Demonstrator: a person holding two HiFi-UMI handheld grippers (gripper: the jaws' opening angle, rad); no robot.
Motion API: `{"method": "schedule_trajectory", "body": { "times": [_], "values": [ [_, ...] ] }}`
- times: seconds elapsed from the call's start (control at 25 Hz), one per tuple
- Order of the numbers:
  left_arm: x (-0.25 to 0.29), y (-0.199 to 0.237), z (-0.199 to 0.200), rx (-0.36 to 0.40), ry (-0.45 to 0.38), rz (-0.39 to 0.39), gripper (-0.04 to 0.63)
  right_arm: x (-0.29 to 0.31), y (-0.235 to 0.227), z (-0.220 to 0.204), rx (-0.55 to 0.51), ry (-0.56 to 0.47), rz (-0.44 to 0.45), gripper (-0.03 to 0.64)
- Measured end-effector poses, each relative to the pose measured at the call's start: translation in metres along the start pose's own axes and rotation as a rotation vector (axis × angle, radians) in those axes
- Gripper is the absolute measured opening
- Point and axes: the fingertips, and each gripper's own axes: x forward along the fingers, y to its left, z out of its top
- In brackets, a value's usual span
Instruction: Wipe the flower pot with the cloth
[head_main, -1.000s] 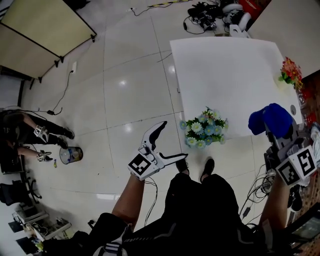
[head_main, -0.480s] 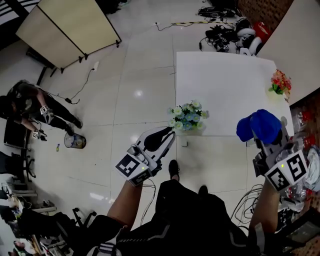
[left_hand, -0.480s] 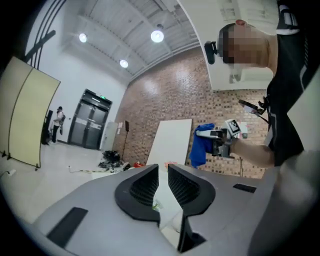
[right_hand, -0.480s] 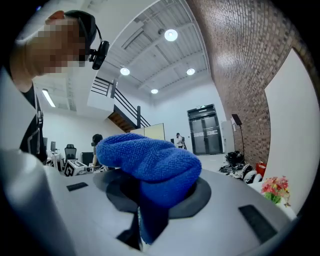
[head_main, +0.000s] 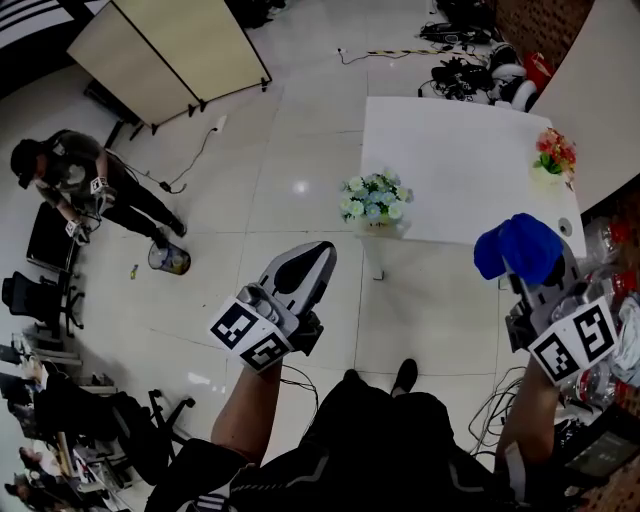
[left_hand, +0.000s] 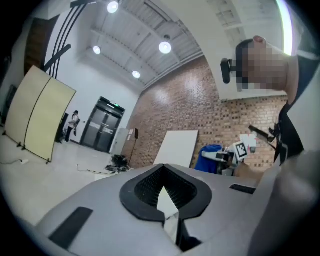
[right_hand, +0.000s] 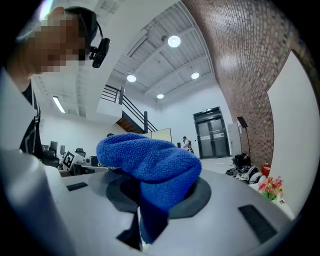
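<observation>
The flower pot (head_main: 375, 197), full of blue and white flowers, stands at the near left corner of the white table (head_main: 460, 160). My right gripper (head_main: 530, 268) is shut on a blue cloth (head_main: 518, 244), held off the table's near right corner; in the right gripper view the bunched cloth (right_hand: 150, 160) covers the jaws. My left gripper (head_main: 322, 250) hangs over the floor short of the pot, its jaws shut and empty. The left gripper view shows its closed pads (left_hand: 165, 192) and, further off, the blue cloth (left_hand: 210, 156).
A second pot of red flowers (head_main: 553, 155) stands at the table's far right edge. A person (head_main: 75, 180) bends beside a small bin (head_main: 168, 260) at the left. A folding screen (head_main: 170, 50) stands behind; cables and gear (head_main: 470, 70) lie beyond the table.
The left gripper's jaws went from wide open to shut, with nothing in them. Both grippers rose toward the camera. The table and flower pot now lie further up the view. The cloth stays gripped.
</observation>
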Motion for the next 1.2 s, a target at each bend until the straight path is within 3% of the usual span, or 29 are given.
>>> {"method": "schedule_trajectory", "body": {
  "times": [0.52,0.64,0.84,1.2],
  "values": [
    [-0.129,-0.053,0.019,0.171,0.017,-0.082,0.005,-0.051,0.164,-0.029,0.015,0.007,-0.053,0.091],
    [-0.156,-0.066,0.023,0.151,-0.001,-0.088,0.005,-0.067,0.199,-0.029,0.031,0.011,-0.052,0.091],
    [-0.181,-0.105,0.022,0.137,0.0,-0.067,0.005,-0.109,0.224,-0.018,0.0,0.008,-0.05,0.091],
    [-0.194,-0.192,0.03,0.191,-0.002,0.016,0.005,-0.183,0.237,0.0,-0.038,-0.016,0.057,0.091]
  ]
}}
